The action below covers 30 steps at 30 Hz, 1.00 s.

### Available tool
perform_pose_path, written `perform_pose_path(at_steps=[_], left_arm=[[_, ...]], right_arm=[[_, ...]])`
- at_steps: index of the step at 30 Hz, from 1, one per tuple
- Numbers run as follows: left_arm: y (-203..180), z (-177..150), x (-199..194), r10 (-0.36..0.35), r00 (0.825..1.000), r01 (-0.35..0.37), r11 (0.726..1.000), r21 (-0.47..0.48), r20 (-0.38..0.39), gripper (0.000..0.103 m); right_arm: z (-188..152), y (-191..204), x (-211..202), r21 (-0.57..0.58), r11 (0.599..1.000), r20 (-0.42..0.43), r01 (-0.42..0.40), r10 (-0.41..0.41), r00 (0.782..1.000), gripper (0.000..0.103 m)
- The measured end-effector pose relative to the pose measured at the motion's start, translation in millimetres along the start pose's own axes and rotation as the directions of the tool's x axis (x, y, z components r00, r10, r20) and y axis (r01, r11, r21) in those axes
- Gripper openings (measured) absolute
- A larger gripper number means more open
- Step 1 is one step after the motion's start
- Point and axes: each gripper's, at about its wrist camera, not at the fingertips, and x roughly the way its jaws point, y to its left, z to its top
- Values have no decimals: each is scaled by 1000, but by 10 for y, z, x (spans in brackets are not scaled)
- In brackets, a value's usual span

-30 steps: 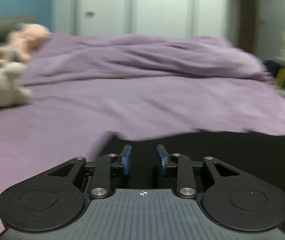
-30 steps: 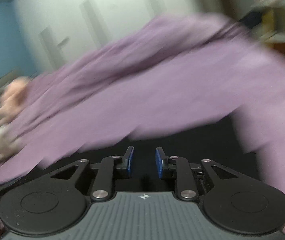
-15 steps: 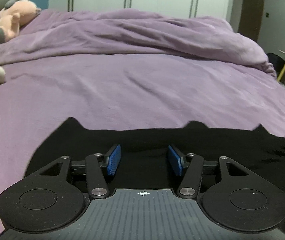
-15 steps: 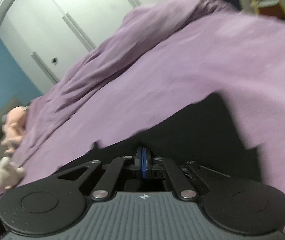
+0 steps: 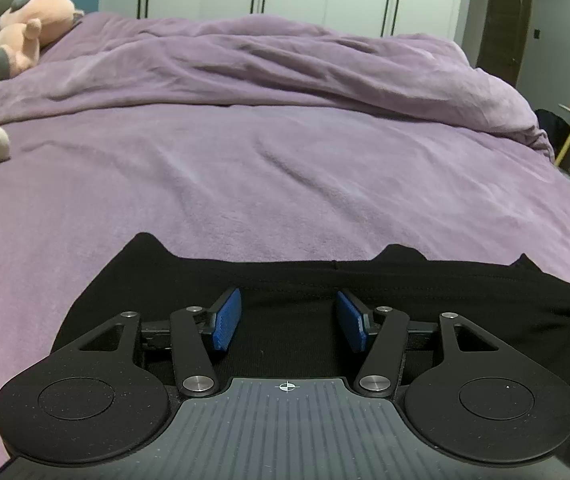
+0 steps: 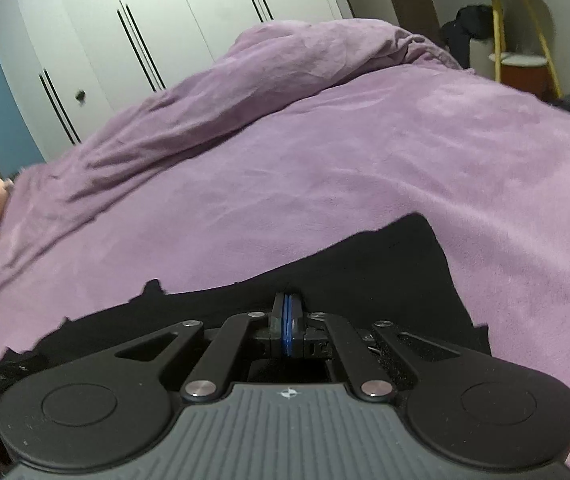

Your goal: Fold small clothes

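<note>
Folding looks barely begun: garment (image 5: 293,276) lies flat on bed (image 5: 285,184); left tongs (image 5: 289,320) gape empty, right tongs (image 6: 287,322) closed at garment's 6 o'clock edge, grip unclear.

The left gripper (image 5: 289,318) points forward and somewhat downward, its two fingers (image 5: 227,318) standing well apart — blue pads facing each other across a wide gap, with nothing pressed between them. Its linkage arms splay outward on both sides. The right gripper (image 6: 287,322) also tilts downward, rolled a little so its view leans — its fingers (image 6: 283,320) are brought fully together, blue pads face to face with no gap visible, the linkage arms drawn in toward the middle.
</note>
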Motion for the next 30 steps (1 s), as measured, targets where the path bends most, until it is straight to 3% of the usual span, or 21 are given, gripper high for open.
perform_pose_path(at_steps=[3,10,14,16,20,24,25,27,30], left_arm=[[29,10,35,-5,1000,5,1000,-1,-2,63],[88,-4,133,-16,1000,16,1000,-14,1,72],[141,-5,73,-33,999,33,999,-41,6,71],[159,-11,-67,-12,1000,12,999,-33,-2,67],[310,-179,-563,-37,999,37,999,17,12,67],[598,-518,-1070,-2,999,4,998,63,-37,72],[691,-605,-1178,5,999,-3,998,57,-46,72],[894,-765,-1410,43,997,-41,999,32,-67,72],[1114,-905,-1741,11,997,-15,999,-50,-80,70]], right_arm=[[45,44,107,-49,998,-15,44,-45,999,0],[46,-168,221,35,999,2,-31,31,1000,0],[50,-100,153,30,1000,6,-1,1,1000,0],[65,20,-14,22,999,-16,48,-47,999,1],[-228,19,-743,13,999,-27,-49,50,998,33],[-624,-382,-1448,8,999,-67,-39,40,997,33],[-678,-470,-1581,5,1000,-77,10,-9,997,33],[-716,-570,-1764,-39,980,-122,197,-200,972,36],[-615,-449,-2027,-47,952,-62,304,-306,950,35]])
